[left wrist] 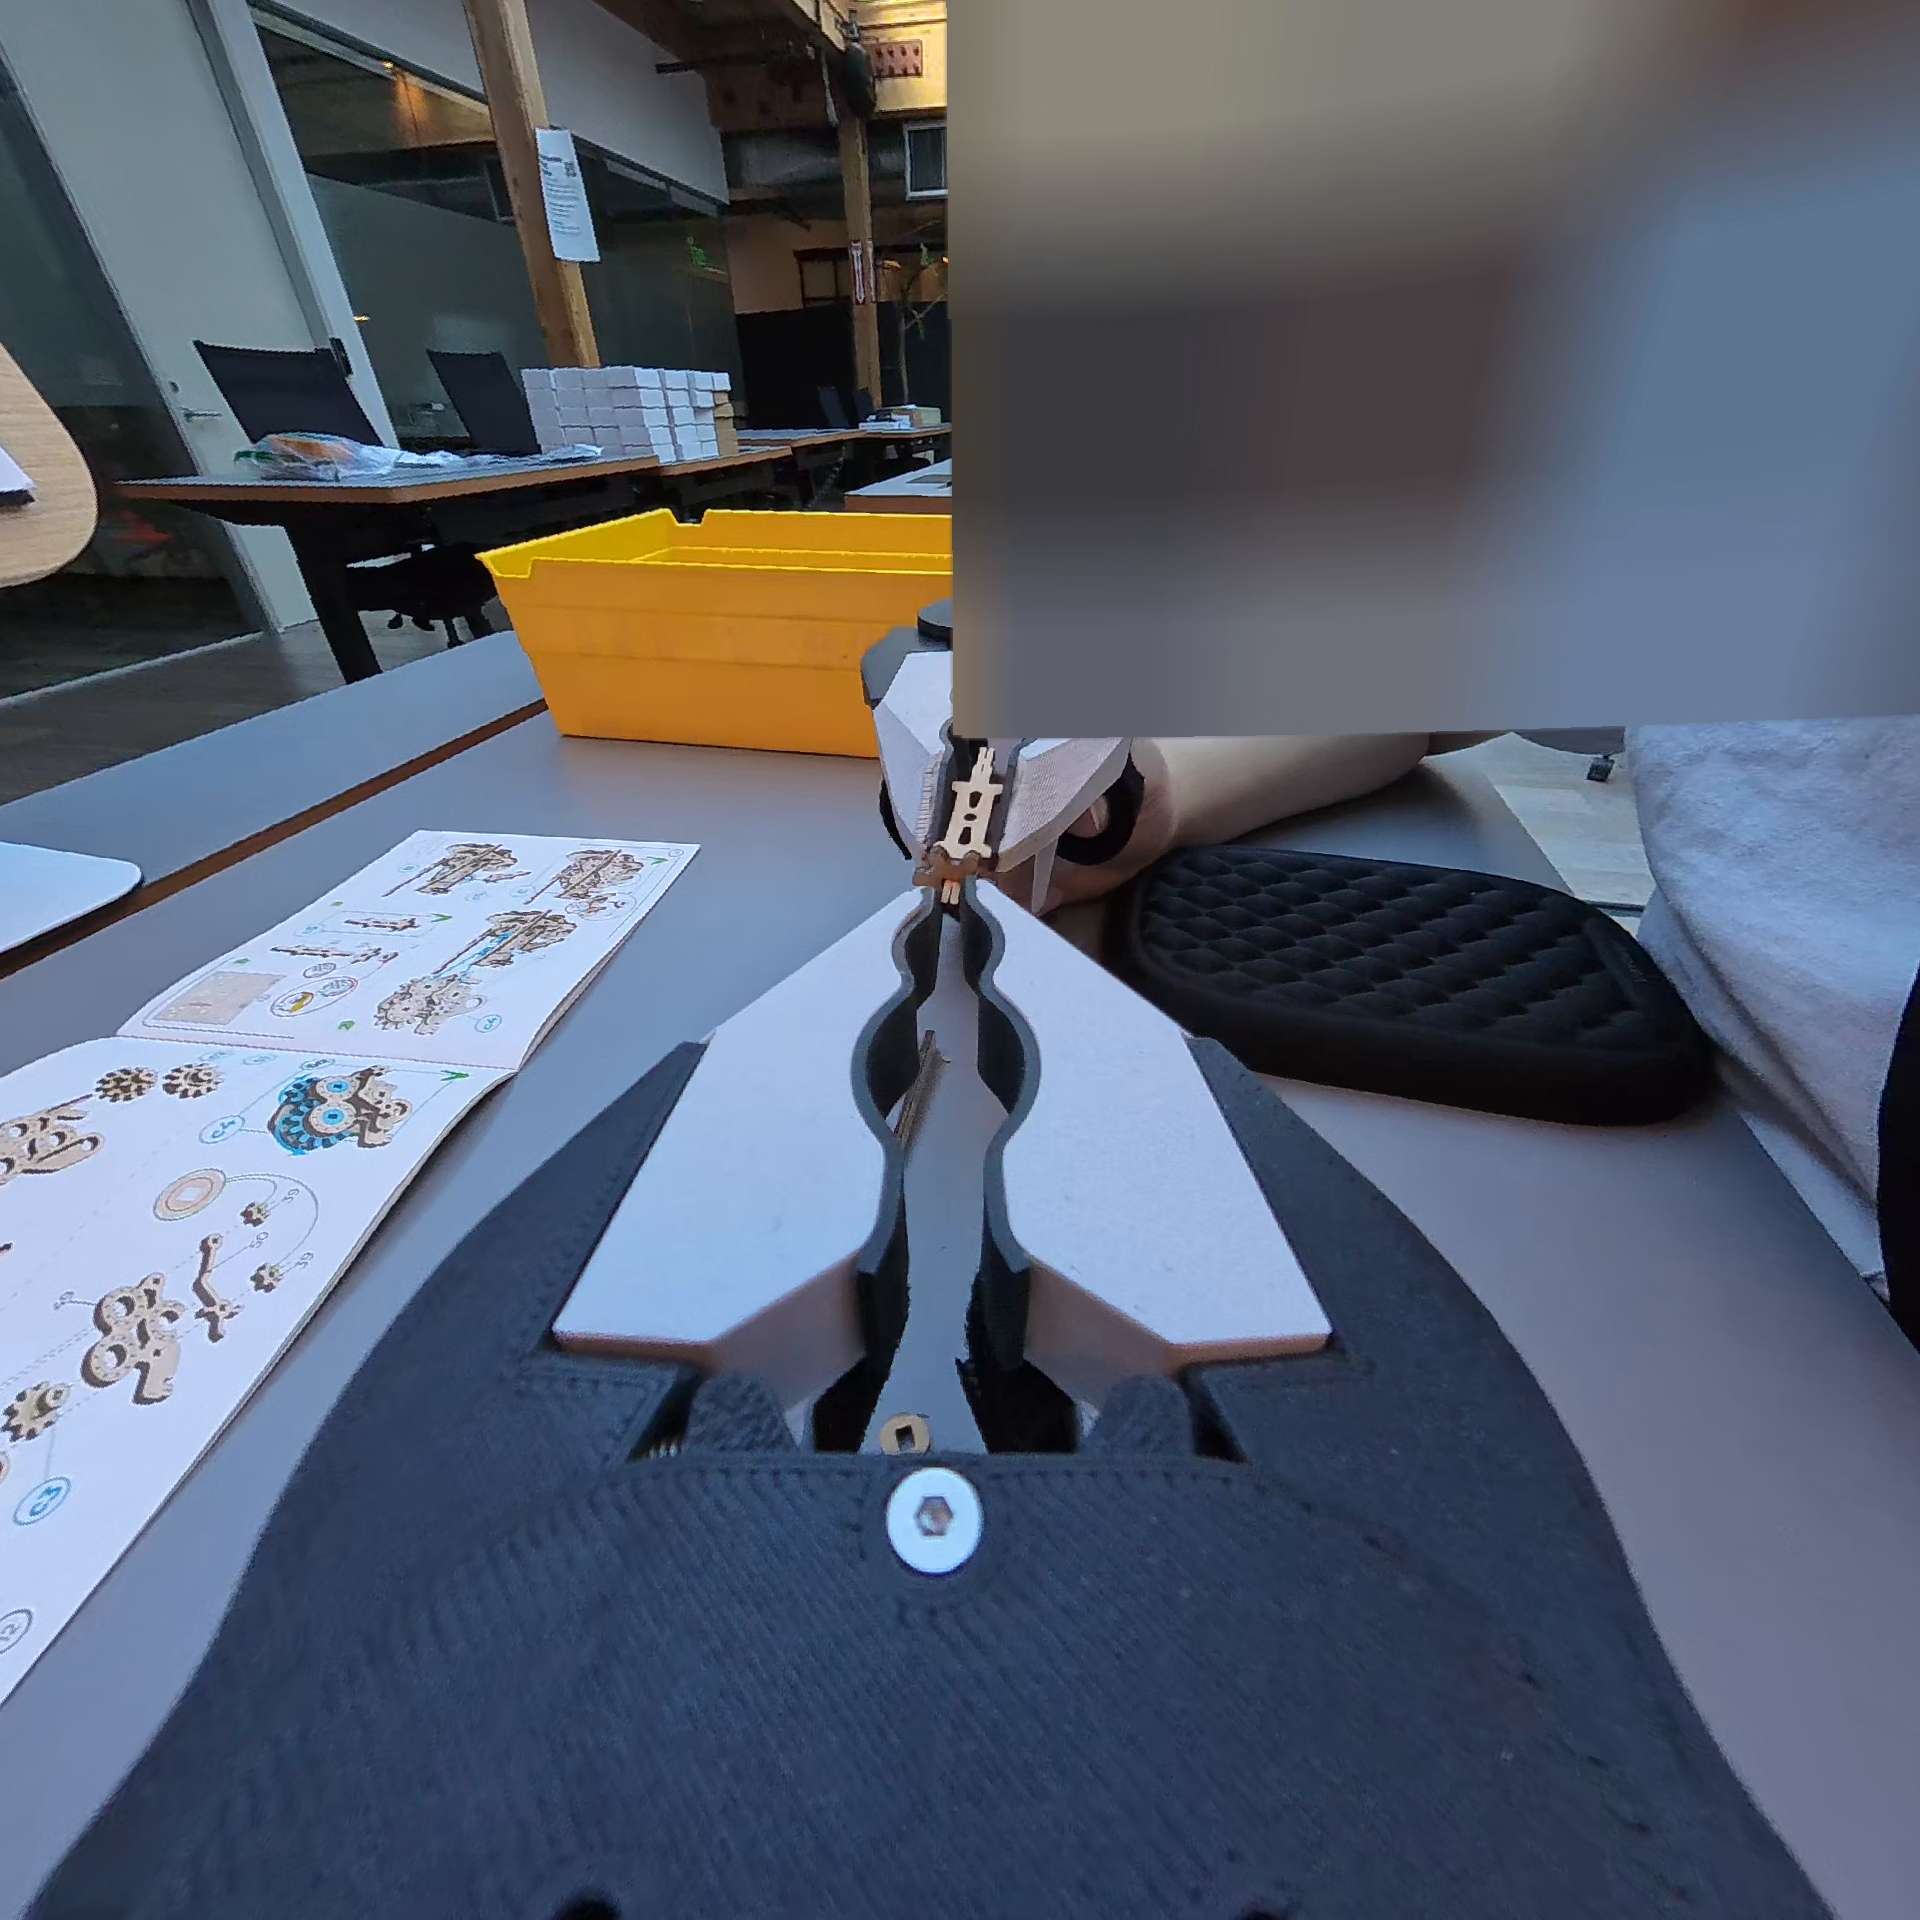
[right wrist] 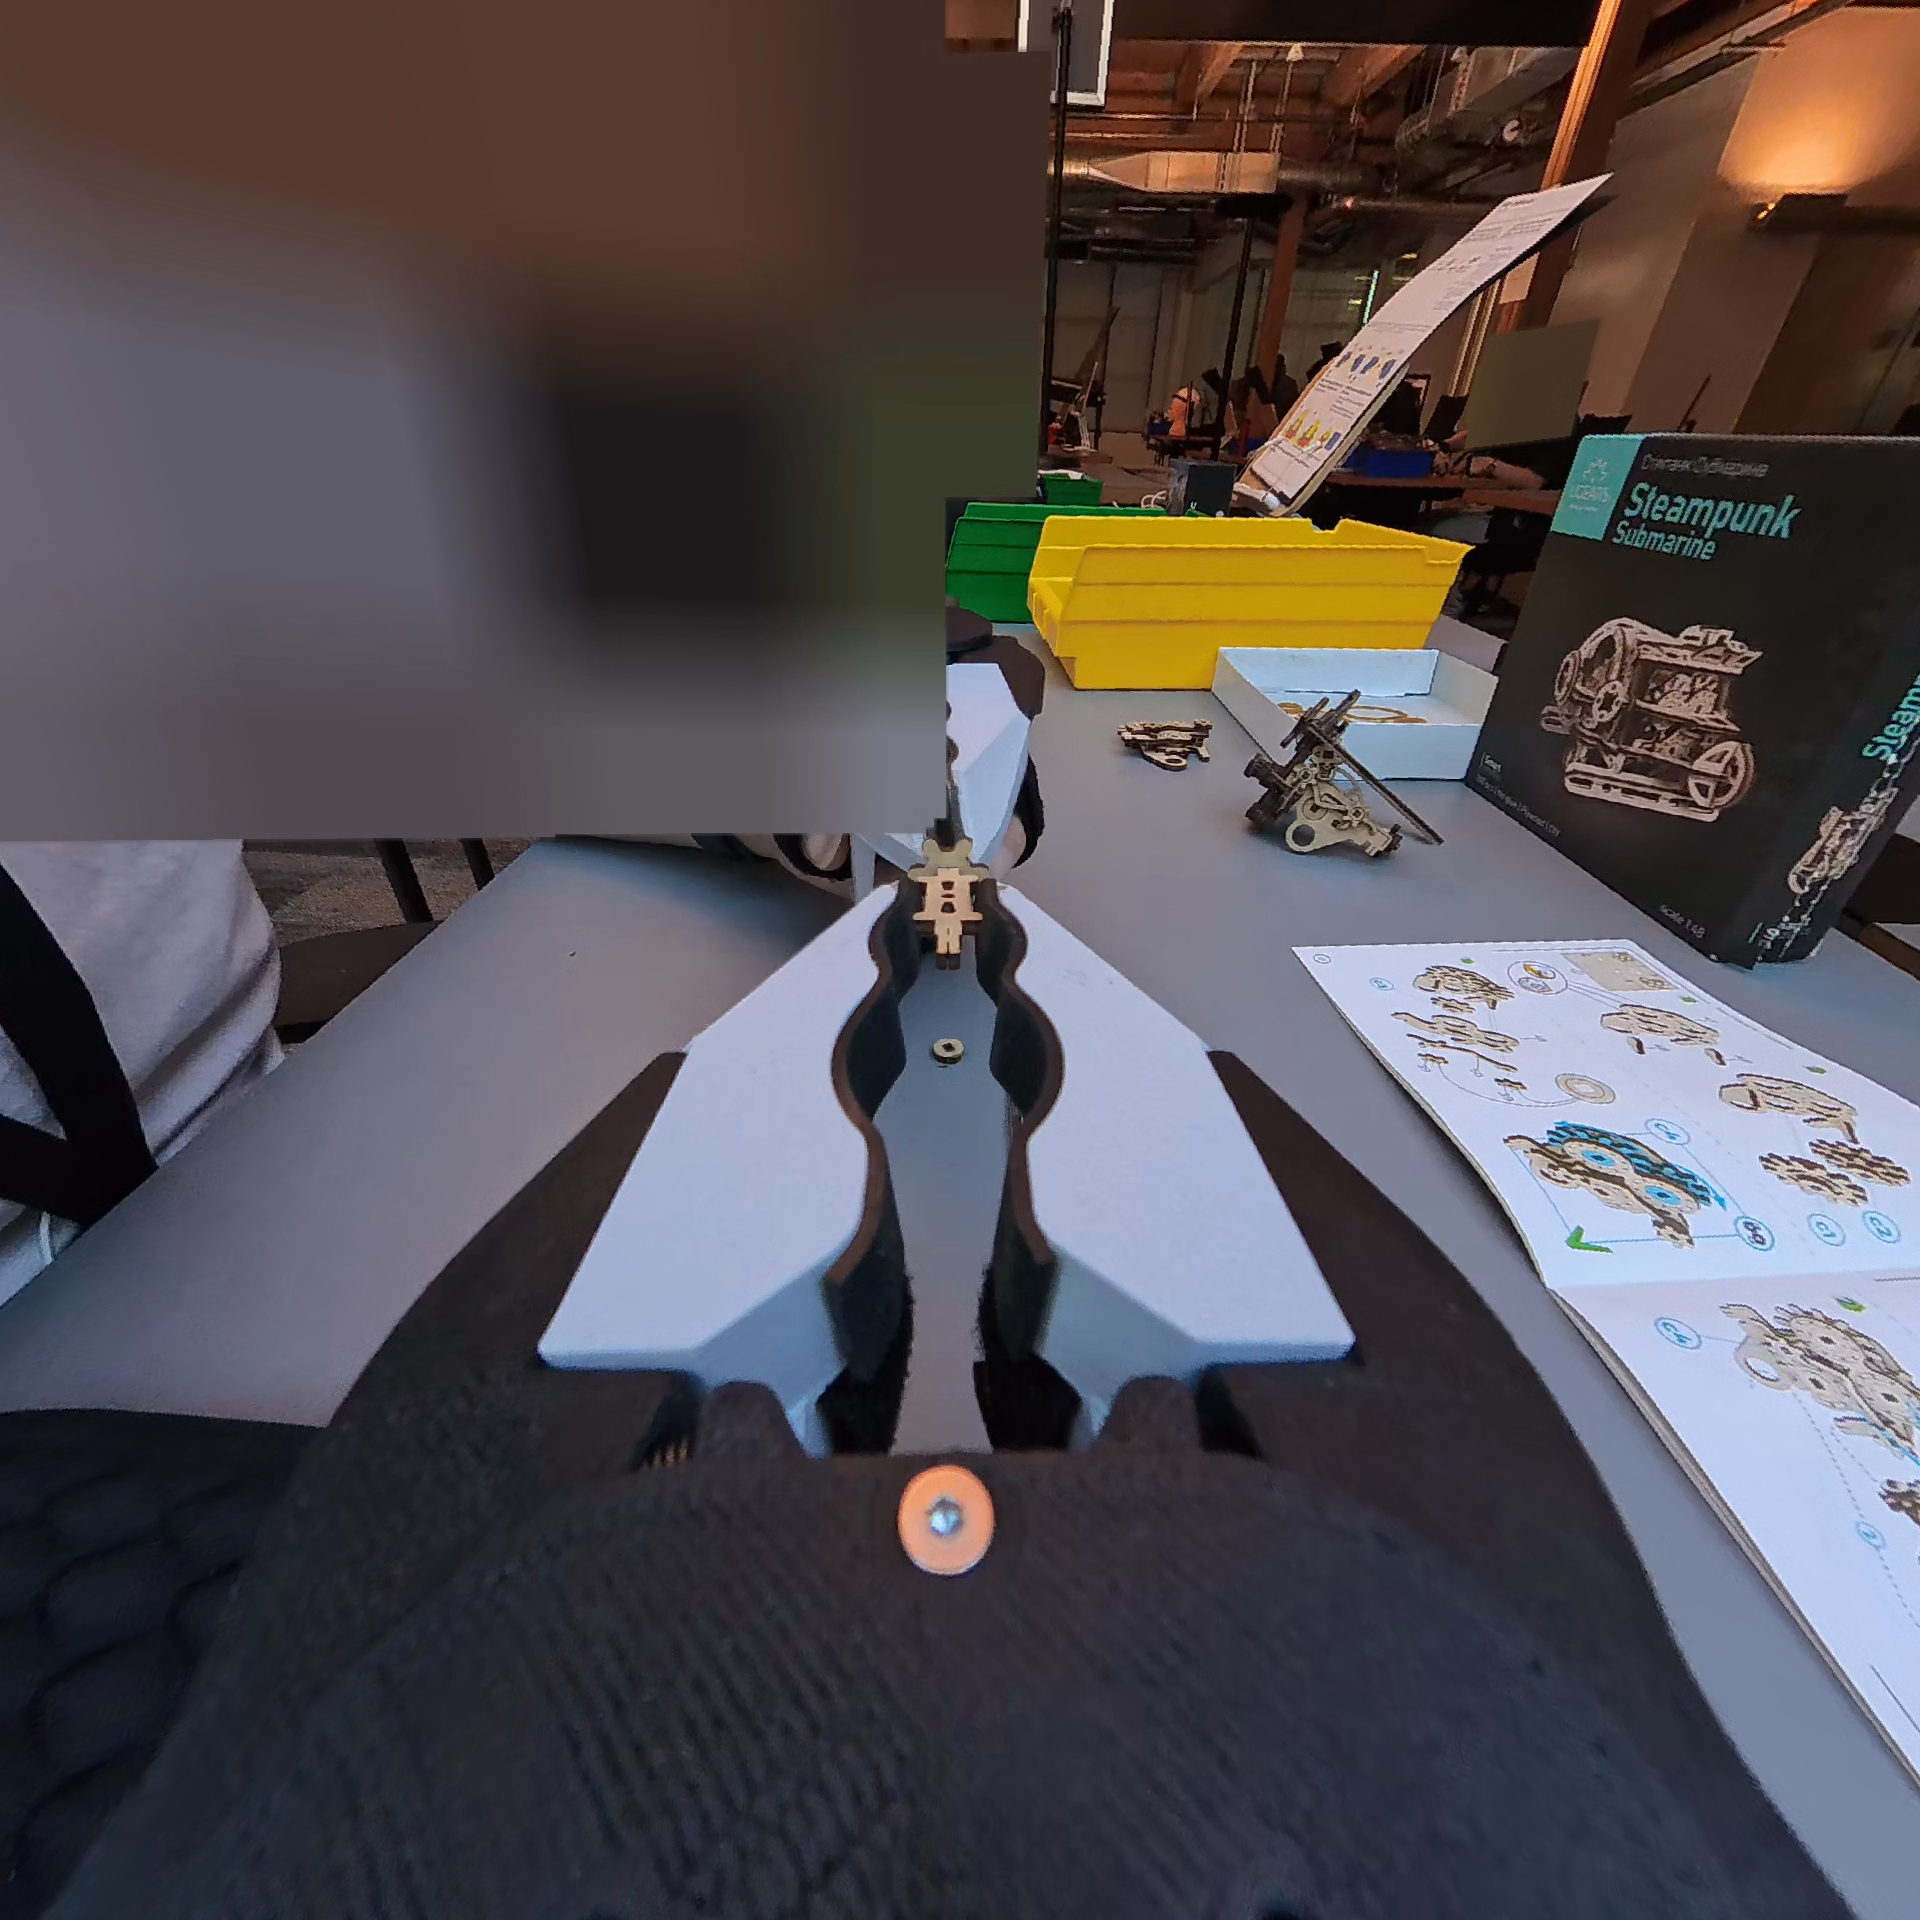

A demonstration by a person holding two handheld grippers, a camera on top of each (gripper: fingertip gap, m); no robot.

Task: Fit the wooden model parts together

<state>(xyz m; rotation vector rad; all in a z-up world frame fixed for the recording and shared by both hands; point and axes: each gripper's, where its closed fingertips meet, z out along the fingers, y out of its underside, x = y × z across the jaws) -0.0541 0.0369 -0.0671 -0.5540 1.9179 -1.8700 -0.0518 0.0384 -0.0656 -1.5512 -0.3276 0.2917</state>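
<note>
At frame centre, the right gripper (right wrist: 948, 925) pinches a flat, notched wooden piece (right wrist: 948, 906); the left gripper (left wrist: 948, 902) clamps its lower tab.

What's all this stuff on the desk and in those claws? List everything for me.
Small wooden piece: one, tan, pinched between both claws' tips.
Instruction booklet: one, white, open on table.
Half-built wooden models: two, brown, mid-table.
Kit box: one, black, upright beside booklet.
White tray: one, behind models.
Yellow bin: one, far table.
Green bin: one, behind yellow.
Black pad: one, quilted, near person.
Left claw: shut.
Right claw: shut.
</note>
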